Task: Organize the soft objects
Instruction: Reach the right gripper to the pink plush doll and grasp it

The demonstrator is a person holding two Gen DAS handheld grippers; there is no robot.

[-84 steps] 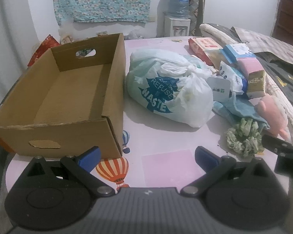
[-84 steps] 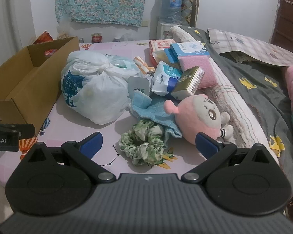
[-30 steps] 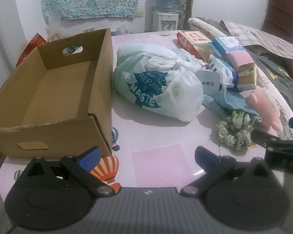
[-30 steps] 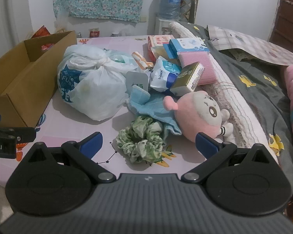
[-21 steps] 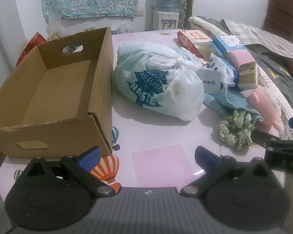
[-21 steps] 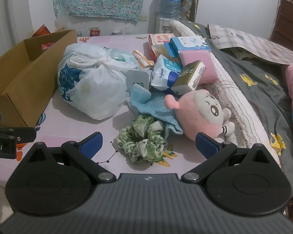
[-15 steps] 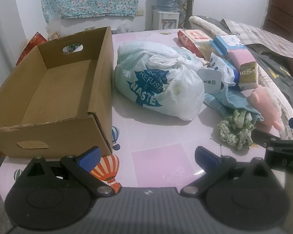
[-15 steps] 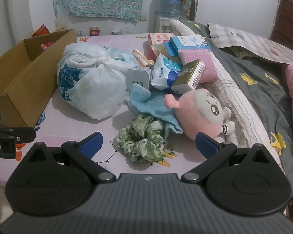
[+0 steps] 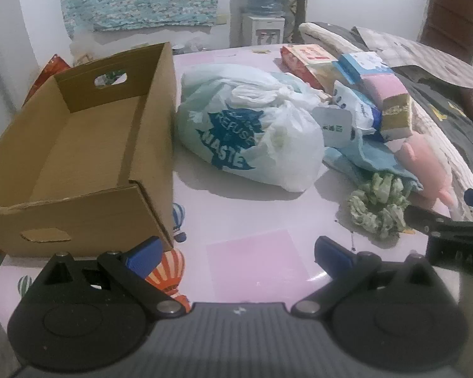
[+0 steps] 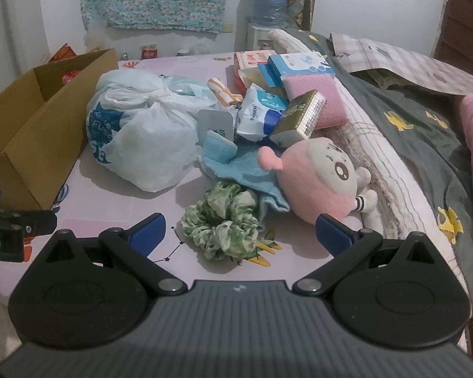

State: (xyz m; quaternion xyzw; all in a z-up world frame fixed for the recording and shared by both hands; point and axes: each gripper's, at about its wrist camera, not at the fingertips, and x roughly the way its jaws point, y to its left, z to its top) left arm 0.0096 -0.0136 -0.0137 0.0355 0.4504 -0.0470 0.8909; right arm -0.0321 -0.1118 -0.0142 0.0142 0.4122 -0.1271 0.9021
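Soft objects sit in a heap on the pink tabletop (image 10: 116,201), right of the cardboard box (image 9: 78,145). Going L to R: box is open-topped w/ bare floor, standing at the tabletop's left side. Just beside its right wall lies a tied white plastic bag (image 9: 252,132) w/ blue "REFUSE WASTE" print. Right of bag, a blue cloth (image 10: 246,170) is spread flat, a grey card tag (image 10: 216,124) standing at its far edge against the bag. Green scrunchie (image 10: 224,223) lies on the cloth's near corner, touching it, closest to the cameras. Pink plush toy (image 10: 318,176) lies on its side right of the scrunchie, resting partly on the cloth and against the bed's edge. Behind the plush: a gold-sided box (image 10: 299,118), tissue packs (image 10: 261,110) and a pink sponge-like block (image 10: 312,94), piled together.

Left gripper (image 9: 236,253) hovers low over bare tabletop near the box's front corner, fingers spread wide, nothing between them. Right gripper (image 10: 239,231) hovers w/ scrunchie just ahead between its spread fingers, not touching it; also holding nothing.
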